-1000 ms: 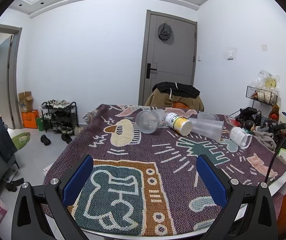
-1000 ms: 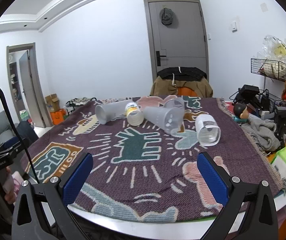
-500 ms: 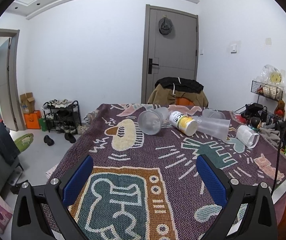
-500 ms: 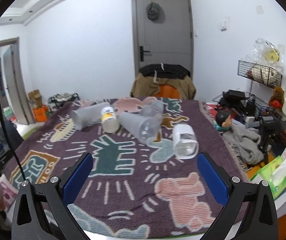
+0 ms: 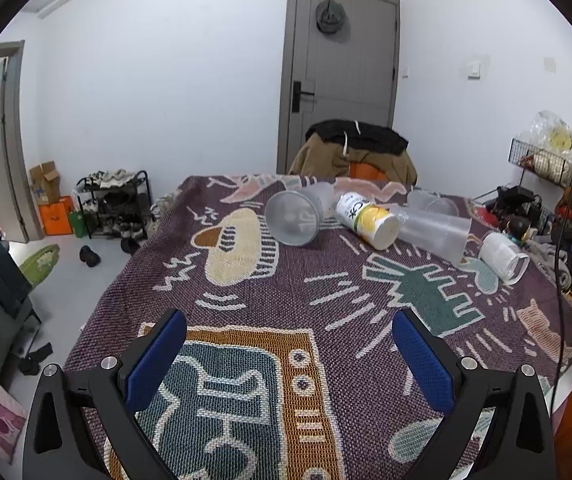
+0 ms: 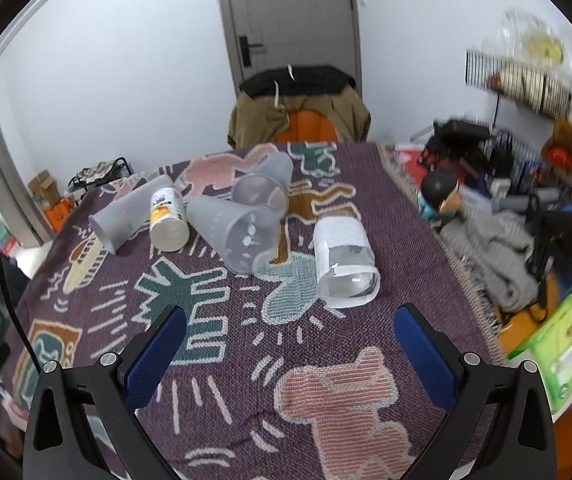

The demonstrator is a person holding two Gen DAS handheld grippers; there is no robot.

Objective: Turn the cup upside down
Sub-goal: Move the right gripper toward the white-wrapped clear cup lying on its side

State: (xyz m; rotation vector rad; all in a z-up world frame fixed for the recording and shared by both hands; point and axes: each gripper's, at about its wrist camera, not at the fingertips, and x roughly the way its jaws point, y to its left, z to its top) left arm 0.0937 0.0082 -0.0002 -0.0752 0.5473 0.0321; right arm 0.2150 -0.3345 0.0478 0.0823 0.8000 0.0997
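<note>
Several cups lie on their sides on a patterned blanket (image 5: 286, 292) over the table. In the right wrist view a white-labelled clear cup (image 6: 344, 266) lies nearest, mouth toward me, with a translucent cup (image 6: 237, 236), another translucent cup (image 6: 263, 186), a yellow-and-white cup (image 6: 167, 218) and a grey cup (image 6: 123, 218) behind it. My right gripper (image 6: 290, 344) is open and empty, short of the white-labelled cup. My left gripper (image 5: 290, 348) is open and empty, well short of the grey cup (image 5: 296, 216), the yellow-and-white cup (image 5: 368, 220) and the clear cup (image 5: 432, 232).
A chair draped with a brown and black coat (image 5: 356, 152) stands behind the table. Clutter, a grey cloth (image 6: 490, 256) and a green tissue pack (image 6: 566, 344) lie at the table's right side. A cable (image 5: 562, 276) hangs at the right. A shoe rack (image 5: 113, 204) stands by the left wall.
Both grippers have moved forward over the blanket toward the cups. The right view has tilted down and closed in on the white-labelled cup. No cup has moved.
</note>
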